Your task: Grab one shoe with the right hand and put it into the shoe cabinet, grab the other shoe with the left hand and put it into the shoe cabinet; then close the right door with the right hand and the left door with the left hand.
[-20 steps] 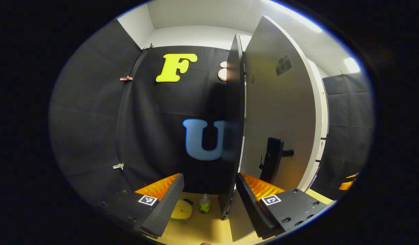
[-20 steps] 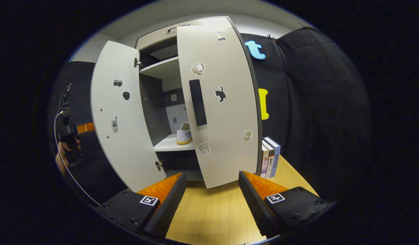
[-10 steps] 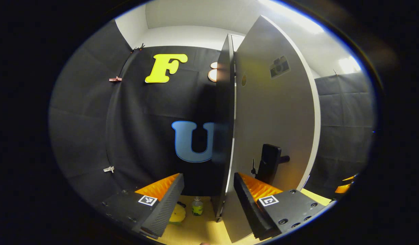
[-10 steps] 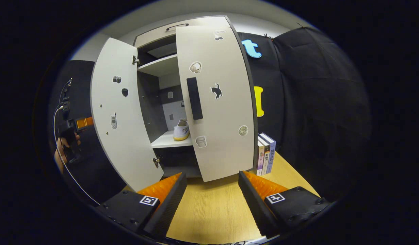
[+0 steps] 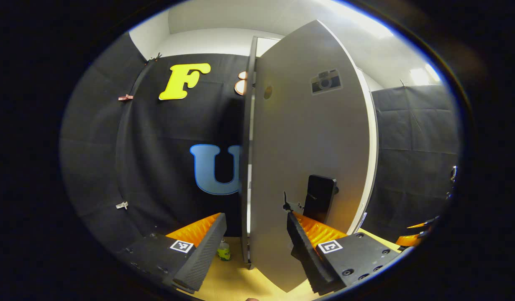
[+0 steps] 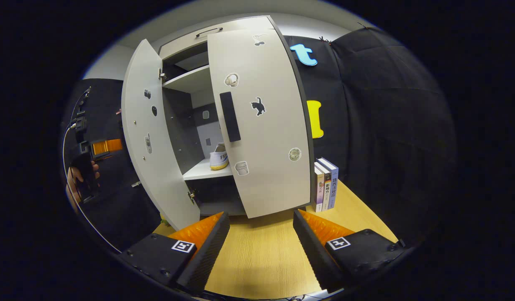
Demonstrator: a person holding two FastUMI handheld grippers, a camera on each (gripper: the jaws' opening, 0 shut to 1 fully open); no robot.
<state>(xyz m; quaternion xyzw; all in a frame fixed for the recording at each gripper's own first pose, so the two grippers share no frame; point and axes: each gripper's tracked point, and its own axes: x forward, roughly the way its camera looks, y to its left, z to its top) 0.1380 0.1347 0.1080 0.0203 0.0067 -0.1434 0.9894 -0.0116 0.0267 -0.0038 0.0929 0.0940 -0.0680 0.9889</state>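
Observation:
The shoe cabinet (image 6: 198, 83) stands on the wooden table with both doors ajar. A white shoe (image 6: 219, 158) with a yellow sole sits on its middle shelf, partly hidden behind the right door (image 6: 265, 125). My right gripper (image 6: 259, 246) hangs open over the table, in front of that door and apart from it. The left door (image 6: 150, 142) swings out toward a hand holding my left gripper (image 6: 92, 161). In the left gripper view, my left gripper (image 5: 253, 246) is open, with the left door's (image 5: 307, 138) free edge standing between its fingers and the black handle (image 5: 320, 196) just above the right finger.
Three books (image 6: 325, 184) stand upright on the table (image 6: 261, 259) to the right of the cabinet. A small green bottle (image 5: 223, 251) stands on the table behind the left door. Black cloth walls close in on both sides.
The left gripper view has swung so that more of the left door's face shows, and the handle is nearer its right finger. The left door looks narrower from the right. The right gripper has backed off slightly.

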